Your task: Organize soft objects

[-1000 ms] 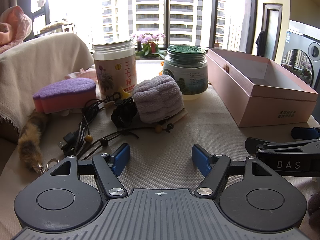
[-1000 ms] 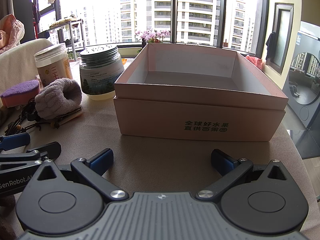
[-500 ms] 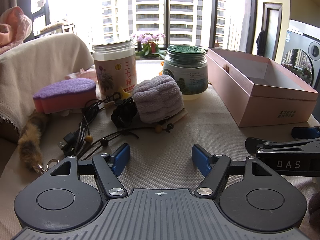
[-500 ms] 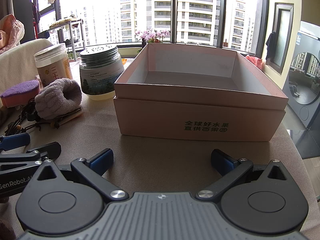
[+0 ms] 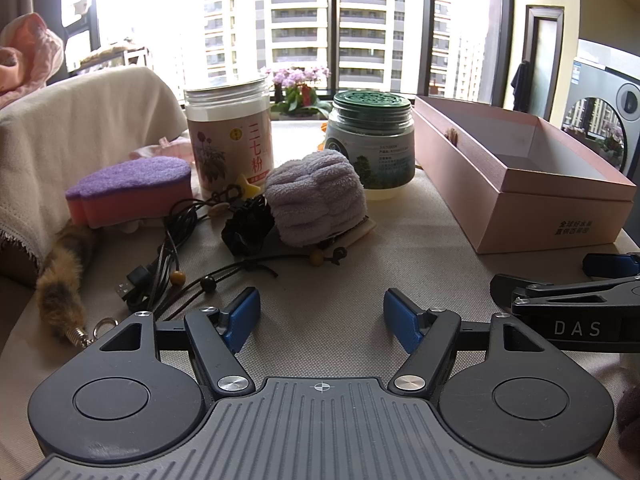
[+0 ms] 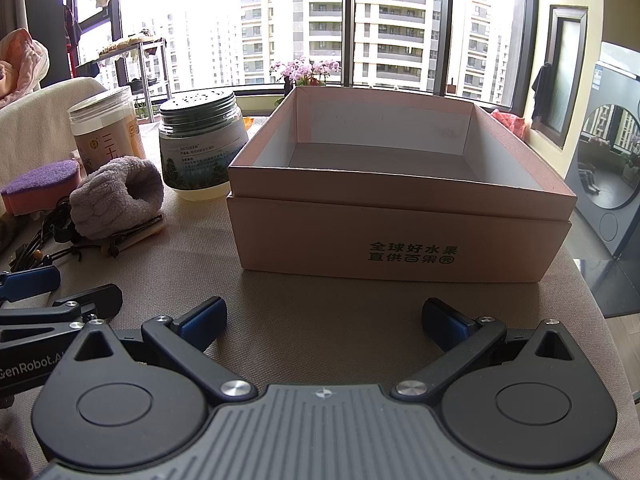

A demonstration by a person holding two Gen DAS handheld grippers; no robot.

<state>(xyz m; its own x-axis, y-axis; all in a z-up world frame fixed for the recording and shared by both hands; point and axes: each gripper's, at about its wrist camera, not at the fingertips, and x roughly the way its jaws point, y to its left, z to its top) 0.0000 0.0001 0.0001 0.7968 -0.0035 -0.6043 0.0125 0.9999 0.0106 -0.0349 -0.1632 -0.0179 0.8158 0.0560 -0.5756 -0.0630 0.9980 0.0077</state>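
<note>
On the cloth-covered worktop [image 6: 320, 304], the pink box [image 6: 400, 240] stands straight ahead of the right tool [image 6: 322, 316], its lid off and nested under it; the part of its inside that shows is bare. In the left wrist view the same box [image 5: 552, 216] sits off to the right. Farther back, two closed jars stand side by side: a clear-lidded jar [image 5: 230, 140] with a flower label and a green-lidded jar [image 5: 372, 144]; what they hold cannot be told.

The right tool has its blue pads spread wide and holds nothing, hovering low over bare cloth just short of the box. The left tool [image 5: 322, 316] is likewise wide open and empty, with the right tool's fingers showing at its right edge.

The grey fluffy roll [image 5: 316, 196] lies ahead of the left tool, well apart from it, touching a black crumpled item [image 5: 248, 228] and beaded cords [image 5: 240, 268]. To the left are a furry tail [image 5: 60, 288], black cables [image 5: 168, 248] and a purple-topped pink sponge [image 5: 132, 188].
</note>
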